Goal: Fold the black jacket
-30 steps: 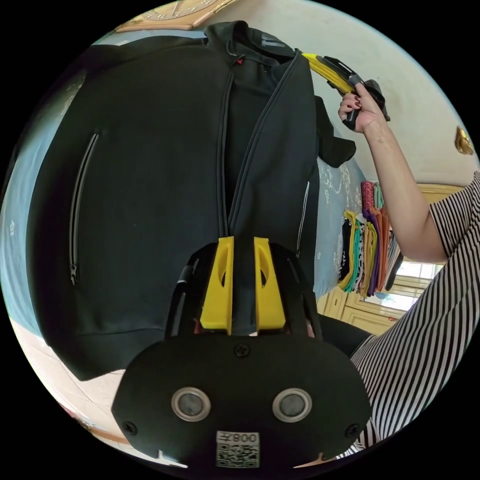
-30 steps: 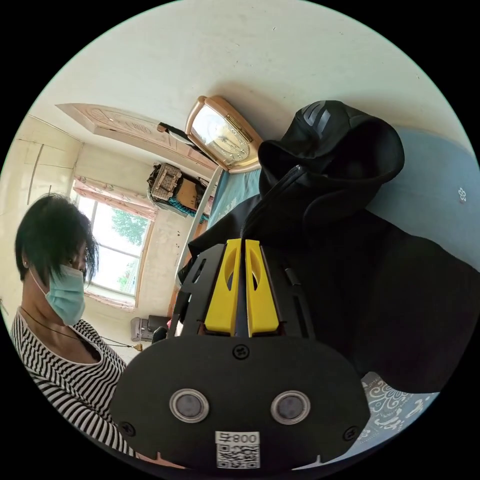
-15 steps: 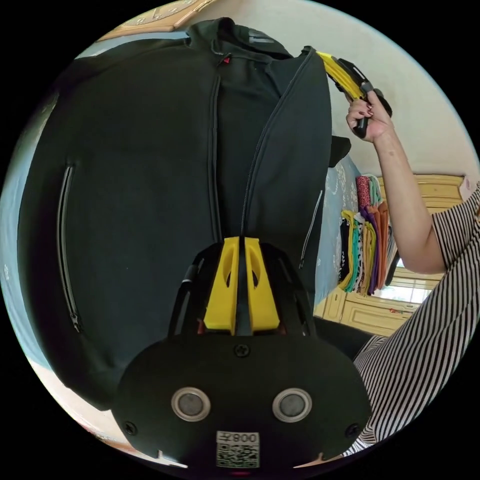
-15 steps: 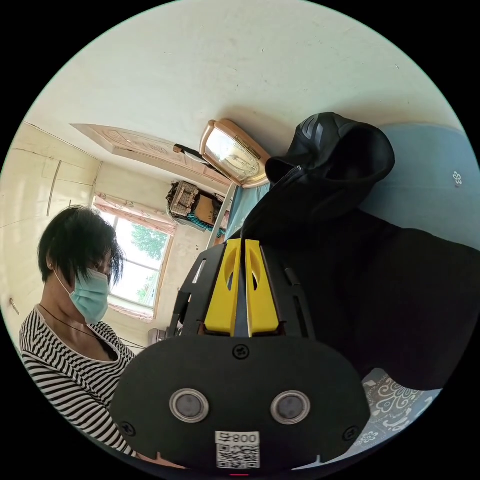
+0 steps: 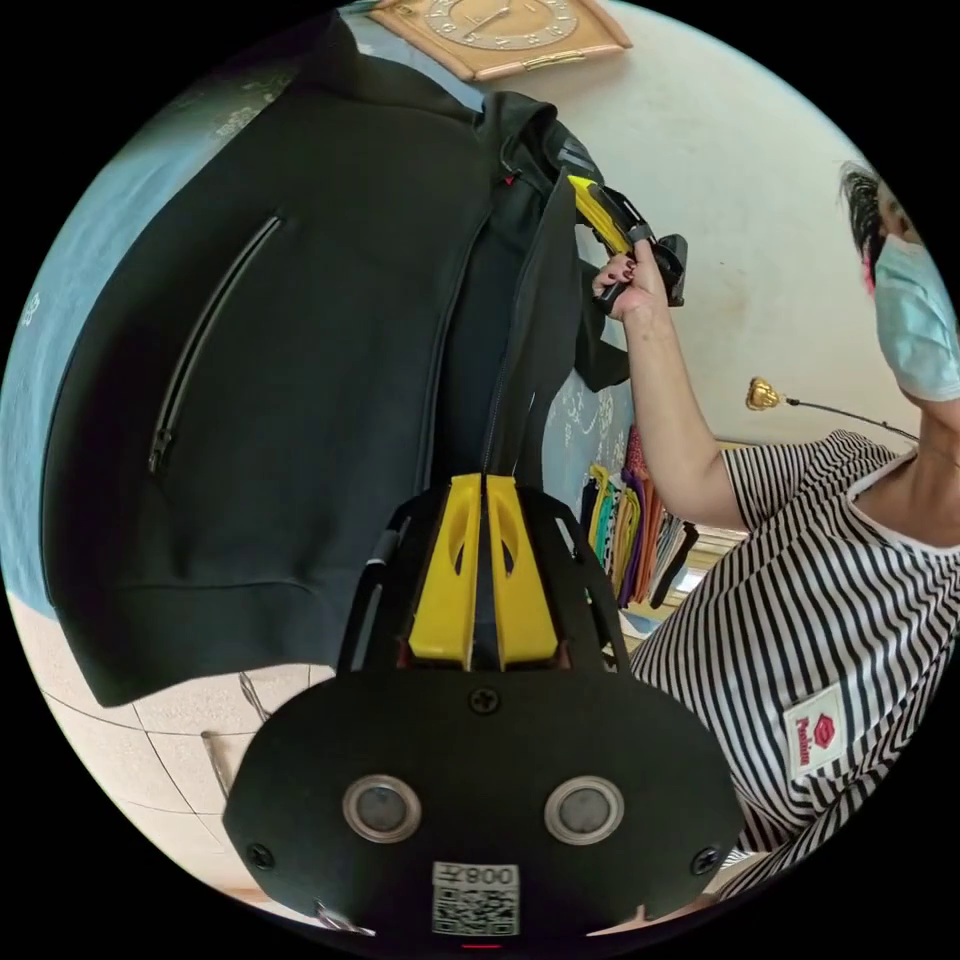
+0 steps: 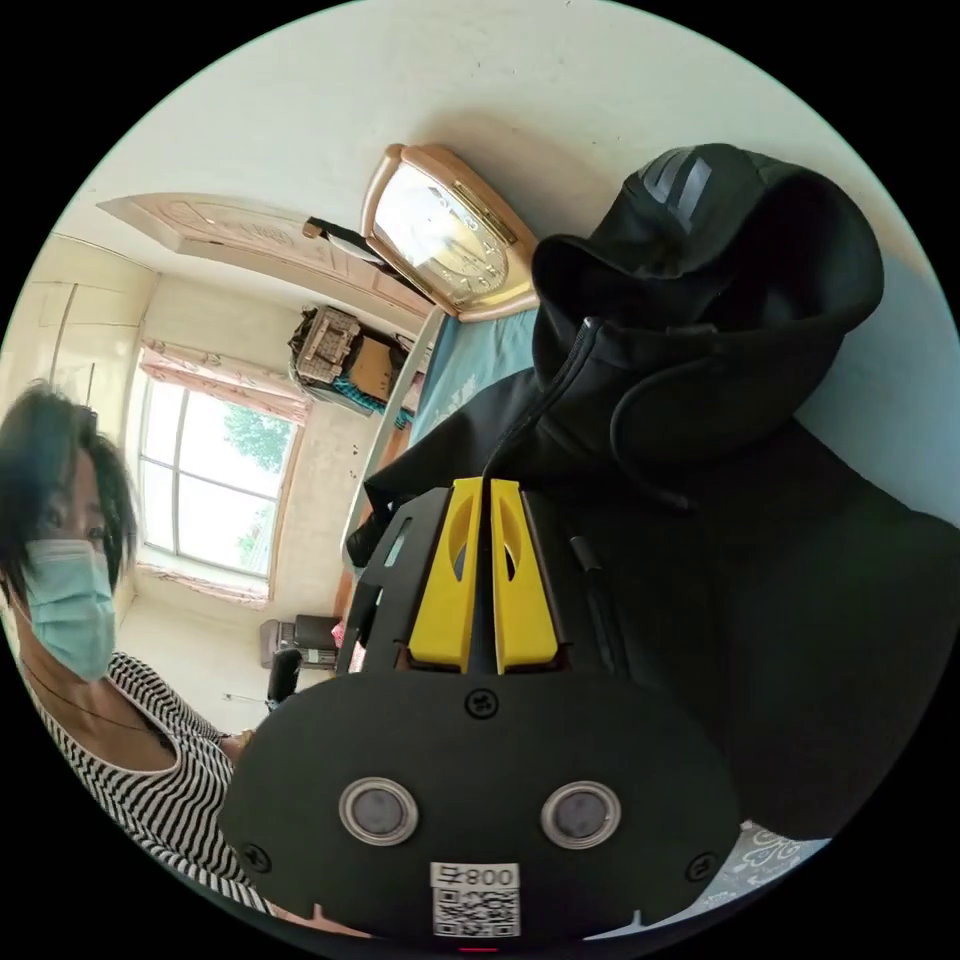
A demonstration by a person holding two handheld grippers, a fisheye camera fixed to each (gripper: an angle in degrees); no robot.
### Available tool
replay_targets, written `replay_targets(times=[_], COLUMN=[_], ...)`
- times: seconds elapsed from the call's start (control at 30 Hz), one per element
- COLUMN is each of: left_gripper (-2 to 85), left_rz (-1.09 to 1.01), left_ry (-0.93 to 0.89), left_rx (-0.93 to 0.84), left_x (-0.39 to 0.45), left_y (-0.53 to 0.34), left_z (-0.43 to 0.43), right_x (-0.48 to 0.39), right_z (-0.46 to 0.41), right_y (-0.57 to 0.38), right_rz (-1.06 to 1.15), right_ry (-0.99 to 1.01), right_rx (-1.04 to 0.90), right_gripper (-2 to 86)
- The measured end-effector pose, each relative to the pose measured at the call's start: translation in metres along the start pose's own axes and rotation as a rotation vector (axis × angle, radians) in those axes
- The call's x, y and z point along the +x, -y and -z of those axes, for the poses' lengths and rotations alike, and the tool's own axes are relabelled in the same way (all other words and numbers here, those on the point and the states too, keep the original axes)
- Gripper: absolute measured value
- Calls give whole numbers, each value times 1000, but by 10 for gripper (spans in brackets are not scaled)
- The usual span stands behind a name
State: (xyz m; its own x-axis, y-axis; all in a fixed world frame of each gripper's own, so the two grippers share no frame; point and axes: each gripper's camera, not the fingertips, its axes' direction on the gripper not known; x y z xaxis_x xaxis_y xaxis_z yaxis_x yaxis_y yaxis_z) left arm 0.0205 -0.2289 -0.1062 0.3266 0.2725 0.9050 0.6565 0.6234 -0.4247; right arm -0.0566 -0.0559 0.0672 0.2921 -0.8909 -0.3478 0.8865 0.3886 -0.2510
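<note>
The black jacket (image 5: 300, 400) hangs open-fronted against the blue bed cover (image 5: 60, 300), stretched between both tools. The left gripper (image 5: 485, 490) is closed on the zipper edge at the hem; the right gripper (image 6: 485, 490) is closed on the same front edge near the hood (image 6: 720, 260). The held edge forms the long axis, running hem to collar. Judged next: carry this front panel across the opposite one.
</note>
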Motion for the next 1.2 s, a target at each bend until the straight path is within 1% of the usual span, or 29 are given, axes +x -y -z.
replay_targets(times=[0.1,0.17,0.27,0.33,0.43,0.57,0.67,0.8,0.9,0.97,1.0,1.07,1.17,1.2], left_gripper=[11,14,20,26,35,44,42,48,61,66,66,66,67,67], left_rz=[27,33,38,49,74,74,99,92,50,41,39,44,54,52], left_ry=[9,56,113,99,82,112,184,117,91,112,116,103,95,98], left_rx=[11,13,-16,-17,5,17,3,34,-61,-153,-168,-184,-178,-182], left_x=[-15,-26,-41,-48,-51,-51,-55,-54,-45,-39,-39,-40,-41,-40], left_y=[8,15,25,26,22,16,11,3,-4,-13,-15,-20,-21,-21], left_z=[-3,-9,-22,-25,-19,-9,-3,8,0,-13,-16,-23,-28,-30], right_x=[-3,-2,-5,-10,-30,-62,-78,-104,-131,-151,-155,-170,-194,-198], right_z=[-50,-87,-108,-109,-102,-70,-44,-25,-46,-86,-97,-135,-177,-182], right_y=[20,34,44,47,49,49,48,34,-1,-47,-60,-106,-138,-140], right_rz=[-18,-25,-24,-29,-1,37,45,75,114,125,118,74,34,34], right_ry=[-111,-210,-217,-192,-212,-251,-277,-243,-195,-121,-103,18,97,105], right_rx=[-77,-155,-184,-192,-192,-104,-51,-56,-195,-387,-437,-588,-737,-748], right_gripper=[13,14,18,22,33,52,62,61,54,50,51,61,86,89])
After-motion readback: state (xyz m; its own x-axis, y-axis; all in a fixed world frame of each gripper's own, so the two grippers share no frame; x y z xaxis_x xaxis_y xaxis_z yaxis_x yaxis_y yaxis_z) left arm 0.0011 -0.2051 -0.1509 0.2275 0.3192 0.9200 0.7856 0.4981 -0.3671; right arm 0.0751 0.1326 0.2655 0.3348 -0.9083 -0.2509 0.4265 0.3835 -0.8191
